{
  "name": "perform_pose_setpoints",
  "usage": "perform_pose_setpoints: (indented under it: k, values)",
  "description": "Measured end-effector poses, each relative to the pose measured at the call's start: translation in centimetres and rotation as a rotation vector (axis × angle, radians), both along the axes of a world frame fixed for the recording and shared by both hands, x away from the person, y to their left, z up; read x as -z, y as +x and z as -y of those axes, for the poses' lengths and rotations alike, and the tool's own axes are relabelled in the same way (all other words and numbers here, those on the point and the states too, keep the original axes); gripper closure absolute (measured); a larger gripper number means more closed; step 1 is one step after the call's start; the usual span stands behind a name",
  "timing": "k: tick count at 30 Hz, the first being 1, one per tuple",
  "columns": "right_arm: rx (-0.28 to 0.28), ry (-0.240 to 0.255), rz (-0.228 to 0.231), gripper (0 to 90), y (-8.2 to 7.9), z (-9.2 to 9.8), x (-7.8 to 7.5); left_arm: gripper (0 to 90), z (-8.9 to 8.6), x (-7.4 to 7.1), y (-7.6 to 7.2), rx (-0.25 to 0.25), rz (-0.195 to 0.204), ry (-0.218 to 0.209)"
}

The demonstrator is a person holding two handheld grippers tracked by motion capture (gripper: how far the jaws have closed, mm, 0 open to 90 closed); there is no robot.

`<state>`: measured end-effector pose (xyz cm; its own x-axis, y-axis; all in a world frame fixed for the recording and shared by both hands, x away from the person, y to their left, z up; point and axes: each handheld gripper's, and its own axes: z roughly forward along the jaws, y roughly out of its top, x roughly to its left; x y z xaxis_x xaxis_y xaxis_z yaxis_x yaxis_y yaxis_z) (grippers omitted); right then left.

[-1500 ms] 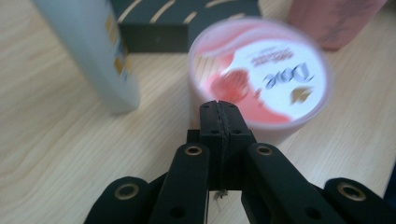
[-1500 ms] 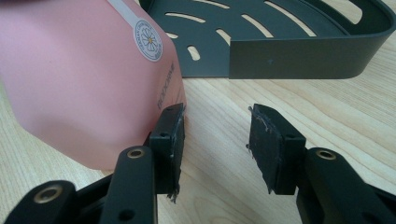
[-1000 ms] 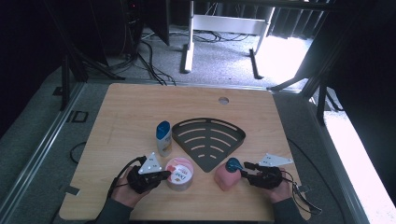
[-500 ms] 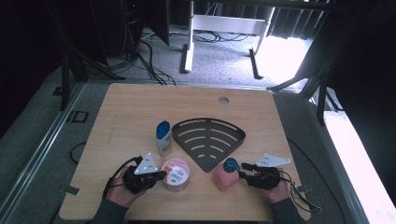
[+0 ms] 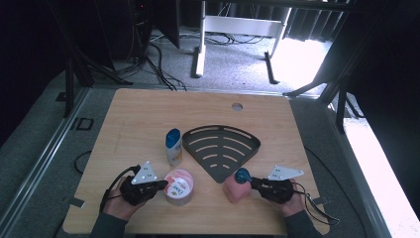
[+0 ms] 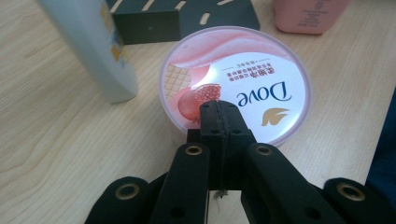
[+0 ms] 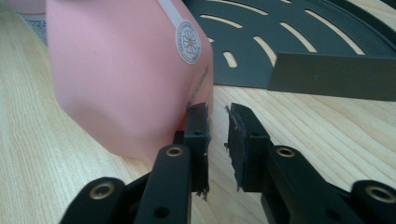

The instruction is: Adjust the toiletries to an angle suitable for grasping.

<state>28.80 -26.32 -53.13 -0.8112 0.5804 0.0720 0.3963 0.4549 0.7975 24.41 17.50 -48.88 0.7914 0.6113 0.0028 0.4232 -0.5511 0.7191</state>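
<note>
A pink Dove tub (image 5: 179,187) sits near the table's front edge. My left gripper (image 5: 159,186) is shut with nothing in it. In the left gripper view its joined tips (image 6: 219,106) lie over the near rim of the tub's lid (image 6: 243,70). A pink bottle (image 5: 236,187) with a teal cap stands to the right. My right gripper (image 5: 253,183) is level beside it. Its jaws have just been closing and stand a narrow gap apart (image 7: 217,112) with nothing between them. The pink bottle (image 7: 126,79) is just outside the left jaw.
A black fan-shaped slotted rack (image 5: 221,148) lies mid-table, just behind the pink bottle. A white bottle (image 5: 173,147) with a blue cap stands left of the rack, behind the tub. The table's far half is bare wood with a cable hole (image 5: 237,106).
My left gripper and the Dove tub have both shifted a little to the left. The right gripper stays beside the pink bottle.
</note>
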Motion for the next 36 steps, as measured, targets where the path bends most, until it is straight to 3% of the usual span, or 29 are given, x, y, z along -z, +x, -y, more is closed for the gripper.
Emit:
perform_pose_setpoints:
  k: [12,18,25,27,28,31,36]
  values:
    - [-0.056,0.003,-0.003,81.0,-0.5,-1.6,0.0,90.0,-0.8,0.0,-0.1,-0.033,0.002,0.007]
    - [-0.093,0.004,-0.005,81.5,-0.8,-2.5,0.0,90.0,-0.6,-0.4,-0.2,-0.028,0.001,-0.051]
    - [-0.125,0.010,-0.009,82.4,-1.2,-3.8,0.2,90.0,1.7,-1.4,-0.8,0.052,0.018,-0.088]
    - [-0.126,0.007,-0.004,82.9,-1.3,-4.0,0.2,89.9,1.7,-1.4,-0.8,0.052,0.018,-0.088]
    - [-0.136,0.010,-0.007,83.1,-1.4,-4.3,0.2,89.9,3.3,-1.9,-1.0,0.109,0.023,-0.102]
    - [-0.146,0.013,-0.004,83.4,-1.6,-4.8,0.3,89.9,4.5,-2.0,-1.0,0.148,0.017,-0.112]
    - [-0.168,0.019,-0.004,83.8,-1.7,-5.7,0.4,89.9,6.0,-2.0,-0.8,0.169,0.006,-0.131]
